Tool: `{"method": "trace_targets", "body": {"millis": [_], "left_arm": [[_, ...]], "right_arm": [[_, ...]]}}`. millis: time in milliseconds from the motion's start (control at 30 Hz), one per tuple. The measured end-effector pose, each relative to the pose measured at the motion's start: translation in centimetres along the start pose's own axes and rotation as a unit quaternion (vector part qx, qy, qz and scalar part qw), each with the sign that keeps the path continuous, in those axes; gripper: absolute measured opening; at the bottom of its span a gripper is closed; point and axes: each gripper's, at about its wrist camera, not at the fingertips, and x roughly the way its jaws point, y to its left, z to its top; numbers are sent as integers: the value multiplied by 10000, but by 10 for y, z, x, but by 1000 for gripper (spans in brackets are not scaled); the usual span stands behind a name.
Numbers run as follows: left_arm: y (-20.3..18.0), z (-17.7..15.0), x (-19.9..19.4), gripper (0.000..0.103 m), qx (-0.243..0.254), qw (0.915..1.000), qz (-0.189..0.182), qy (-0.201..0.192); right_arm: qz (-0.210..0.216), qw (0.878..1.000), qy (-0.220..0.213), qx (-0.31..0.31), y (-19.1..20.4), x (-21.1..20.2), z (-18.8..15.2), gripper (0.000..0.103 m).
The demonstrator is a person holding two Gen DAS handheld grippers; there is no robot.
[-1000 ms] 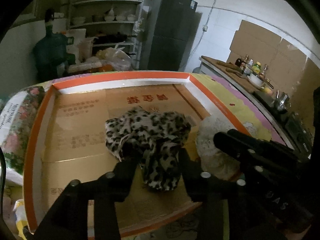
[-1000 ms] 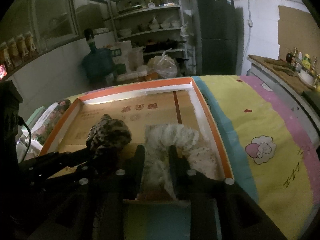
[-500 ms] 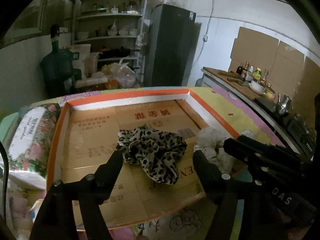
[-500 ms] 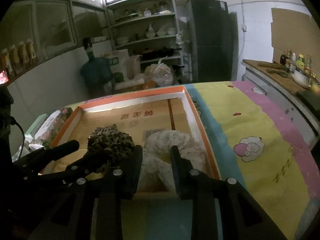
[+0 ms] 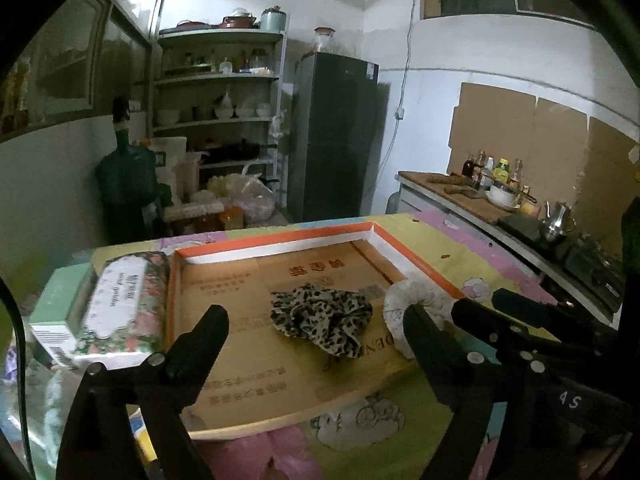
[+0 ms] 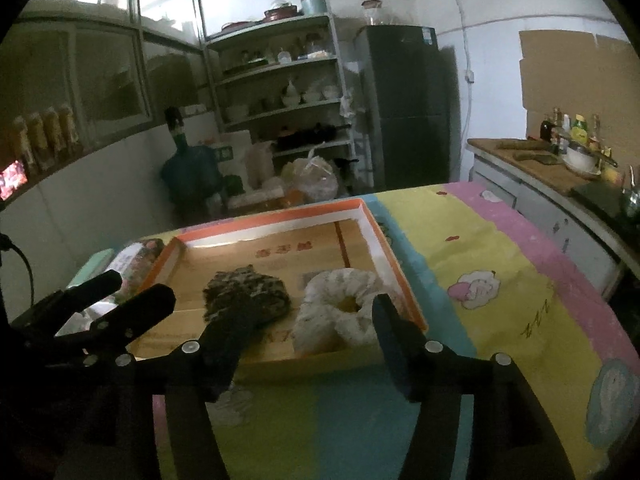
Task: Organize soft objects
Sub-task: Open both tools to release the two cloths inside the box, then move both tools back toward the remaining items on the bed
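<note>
A shallow cardboard tray (image 5: 280, 246) with an orange rim and a white inner wall sits on a table covered by a pastel cartoon cloth (image 6: 500, 264). Two soft hair ties lie on the tray's brown floor. The leopard-print scrunchie (image 5: 322, 318) rests crumpled near the middle, and the white scrunchie (image 5: 404, 300) lies just beside it to the right, against the tray's right wall, its ring shape plain in the right wrist view.

The left gripper (image 5: 316, 328) hangs above the near part of the tray with its jaws opening, spread wide. The leopard-print scrunchie shows in the gap between the fingers, but it lies free on the cardboard and neither finger touches it. The right gripper (image 6: 304, 312) hovers over the near right corner of the tray, its jaws also opening. The white scrunchie appears between its fingers, lying loose on the tray with no finger pressing on it. Each gripper's black fingers show at the edge of the other's view.

Left of the tray a floral pack (image 5: 128, 304) and a pale green box (image 5: 60, 304) lie side by side on the table. Behind stand open shelves (image 6: 280, 80) with dishes and a dark fridge (image 6: 404, 104). A counter (image 6: 536, 164) with bottles runs along the right wall.
</note>
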Motion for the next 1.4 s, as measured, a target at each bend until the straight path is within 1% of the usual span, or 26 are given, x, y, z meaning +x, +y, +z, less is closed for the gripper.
{"method": "trace_targets", "body": {"millis": [100, 400, 567, 700, 867, 1033, 1400], "left_arm": [[7, -2, -12, 89, 0, 10000, -31, -6], [34, -15, -43, 89, -59, 9999, 91, -65], [50, -23, -64, 89, -119, 9997, 81, -199], [64, -29, -80, 89, -127, 9992, 210, -308], [84, -36, -95, 89, -212, 9990, 281, -292], [104, -43, -104, 84, -320, 9987, 346, -174], [149, -61, -126, 84, -625, 9947, 800, -141]], "right_arm": [[-48, 9999, -107, 26, 8, -11, -5, 73], [-30, 9997, -261, 7, 40, -37, -21, 74], [-68, 9994, -331, -12, 58, -47, -27, 74], [-56, 9994, -349, -43, 74, -51, -32, 74], [-80, 9996, -283, -25, 93, -52, -42, 74], [59, 9998, -176, -38, 112, -50, -49, 74], [259, 9993, -59, -268, 151, -46, -54, 74]]}}
